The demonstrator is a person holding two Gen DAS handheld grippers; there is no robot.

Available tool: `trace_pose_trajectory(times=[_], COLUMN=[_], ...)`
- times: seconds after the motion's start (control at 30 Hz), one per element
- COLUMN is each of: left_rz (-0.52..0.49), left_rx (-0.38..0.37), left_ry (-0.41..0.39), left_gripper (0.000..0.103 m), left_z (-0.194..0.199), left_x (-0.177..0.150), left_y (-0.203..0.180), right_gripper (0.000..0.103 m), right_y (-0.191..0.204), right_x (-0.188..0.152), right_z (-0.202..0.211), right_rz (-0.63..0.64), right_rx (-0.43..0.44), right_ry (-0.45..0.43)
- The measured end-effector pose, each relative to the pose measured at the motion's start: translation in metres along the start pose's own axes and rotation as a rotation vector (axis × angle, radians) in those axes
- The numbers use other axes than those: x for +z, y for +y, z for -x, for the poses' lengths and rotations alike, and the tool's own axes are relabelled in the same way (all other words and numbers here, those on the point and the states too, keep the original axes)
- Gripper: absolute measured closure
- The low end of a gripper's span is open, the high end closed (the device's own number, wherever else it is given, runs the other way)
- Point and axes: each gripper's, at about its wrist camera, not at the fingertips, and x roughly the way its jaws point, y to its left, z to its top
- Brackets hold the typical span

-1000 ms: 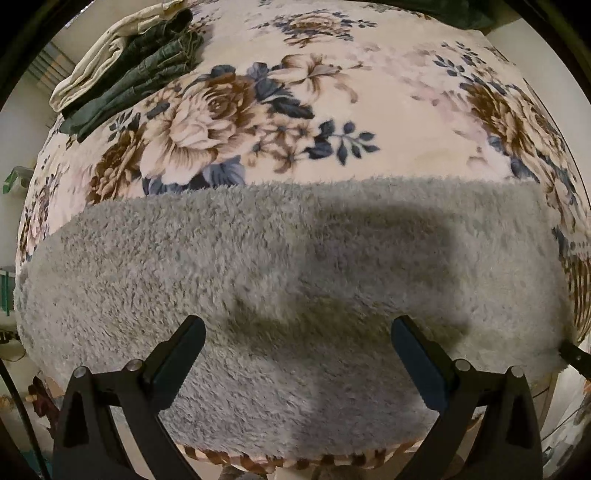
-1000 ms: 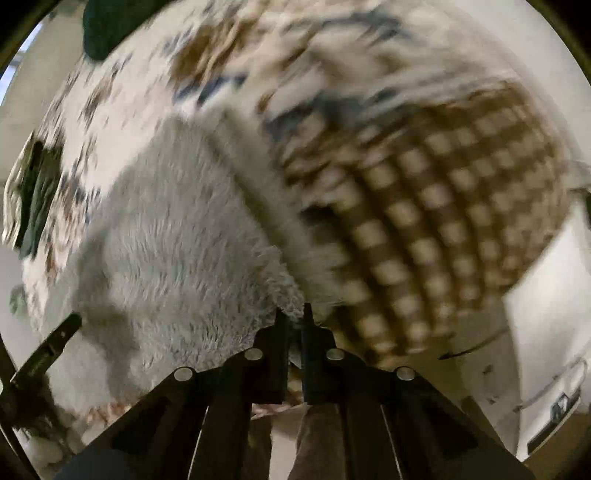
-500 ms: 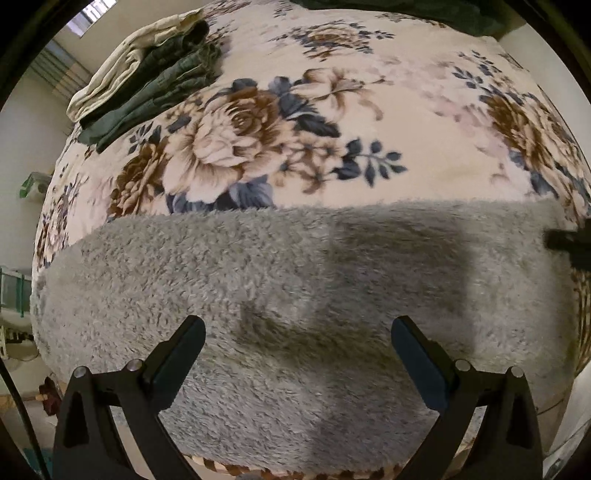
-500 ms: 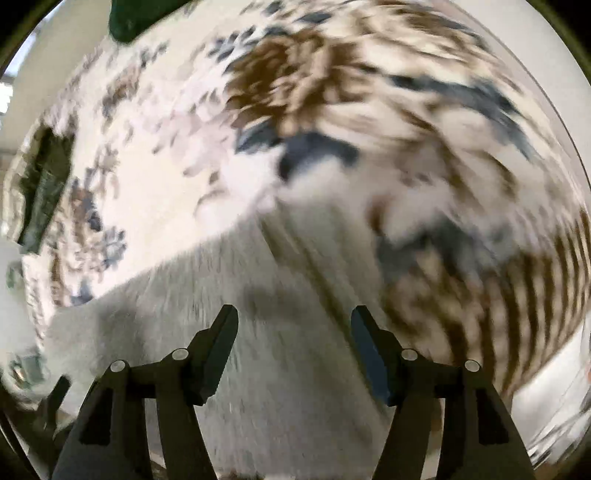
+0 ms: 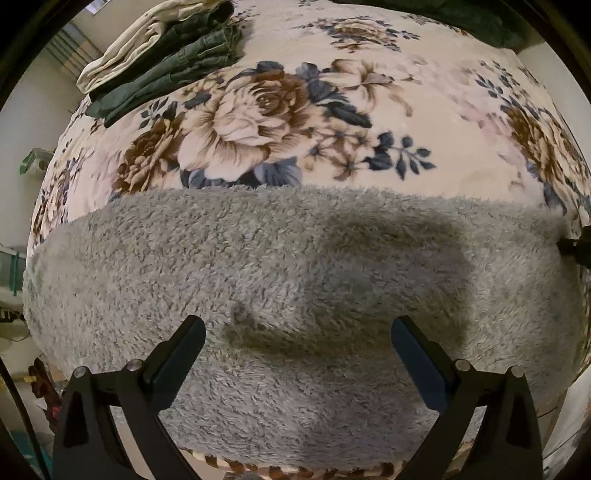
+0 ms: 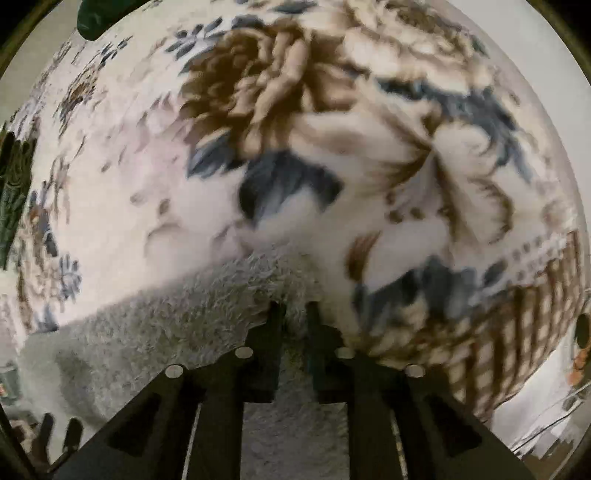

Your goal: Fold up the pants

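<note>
Grey fuzzy pants (image 5: 295, 280) lie as a wide folded band across the near edge of a floral blanket (image 5: 280, 122). My left gripper (image 5: 297, 345) is open and empty, hovering over the middle of the pants. My right gripper (image 6: 295, 314) is closed on the far right corner of the grey pants (image 6: 159, 325), with fleece between its fingers. The right gripper's tip also shows at the right edge of the left wrist view (image 5: 578, 247).
A stack of folded green and cream garments (image 5: 166, 62) lies at the far left of the blanket. A dark green cloth (image 5: 476, 18) lies at the far right. The bed's checkered border (image 6: 517, 332) drops off to the right.
My right gripper went from shut, to open half a second ago, to shut again on the pants' far right corner. My left gripper stayed open and drifted slightly nearer.
</note>
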Motion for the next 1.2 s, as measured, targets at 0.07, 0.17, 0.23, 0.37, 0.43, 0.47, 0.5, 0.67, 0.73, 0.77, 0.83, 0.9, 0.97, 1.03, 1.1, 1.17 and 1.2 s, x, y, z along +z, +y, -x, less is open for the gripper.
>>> trace_pose_trajectory(times=[0.07,0.17,0.23,0.37,0.43,0.47,0.5,0.67,0.73,0.77,0.83,0.9,0.97,1.03,1.1,1.17,1.2], left_rz=[0.005,0.017,0.024,0.021,0.016,0.015,0.012,-0.003,0.004,0.011,0.021,0.017,0.011,0.012,0.009,0.016,0.02], left_rx=[-0.005,-0.011,-0.015,-0.011,-0.012,-0.012,-0.011,-0.027,-0.06,-0.076,-0.117,-0.122,-0.135,-0.139,-0.14,-0.147,-0.149], left_ry=[-0.001,0.0,0.004,0.012,0.022,0.024,0.023,0.024,0.042,0.054,0.077,0.101,0.138,0.157,0.16,0.177,0.185], left_gripper=[0.0,0.0,0.0,0.0,0.0,0.0,0.0,0.0,0.0,0.0,0.0,0.0,0.0,0.0,0.0,0.0,0.0], left_z=[0.001,0.001,0.001,-0.001,-0.002,-0.002,-0.002,-0.002,-0.006,-0.01,-0.02,-0.032,-0.046,-0.057,-0.062,-0.069,-0.071], left_x=[-0.001,-0.004,-0.007,-0.015,-0.018,-0.019,-0.02,-0.022,-0.023,-0.023,-0.025,-0.027,-0.029,-0.031,-0.031,-0.028,-0.026], left_y=[0.004,0.01,0.012,0.012,0.013,0.013,0.013,0.008,0.004,0.002,-0.002,-0.007,-0.013,-0.014,-0.014,-0.014,-0.014], right_gripper=[0.036,0.031,0.031,0.083,0.082,0.082,0.082,0.031,0.03,0.03,0.03,0.03,0.029,0.027,0.027,0.027,0.027], right_y=[-0.009,-0.029,-0.04,-0.066,-0.086,-0.09,-0.09,-0.113,-0.136,-0.146,-0.163,-0.168,-0.169,-0.169,-0.163,-0.153,-0.144], right_x=[-0.011,-0.05,-0.08,-0.127,-0.135,-0.139,-0.142,-0.159,-0.17,-0.174,-0.188,-0.203,-0.212,-0.22,-0.22,-0.216,-0.212], right_z=[0.02,0.038,0.02,-0.018,-0.02,-0.018,-0.01,0.021,0.022,0.017,-0.008,-0.039,-0.059,-0.069,-0.07,-0.064,-0.064], right_rz=[-0.004,-0.029,-0.05,-0.099,-0.226,-0.256,-0.258,-0.317,-0.396,-0.436,-0.518,-0.58,-0.612,-0.652,-0.664,-0.622,-0.577], right_rx=[0.033,0.028,0.054,-0.006,0.063,0.094,0.129,0.271,0.35,0.383,0.467,0.614,0.714,0.806,0.914,0.942,0.922], right_ry=[-0.029,-0.034,0.057,0.095,0.082,0.072,0.045,-0.054,-0.089,-0.091,-0.061,-0.046,-0.06,-0.118,-0.176,-0.201,-0.195])
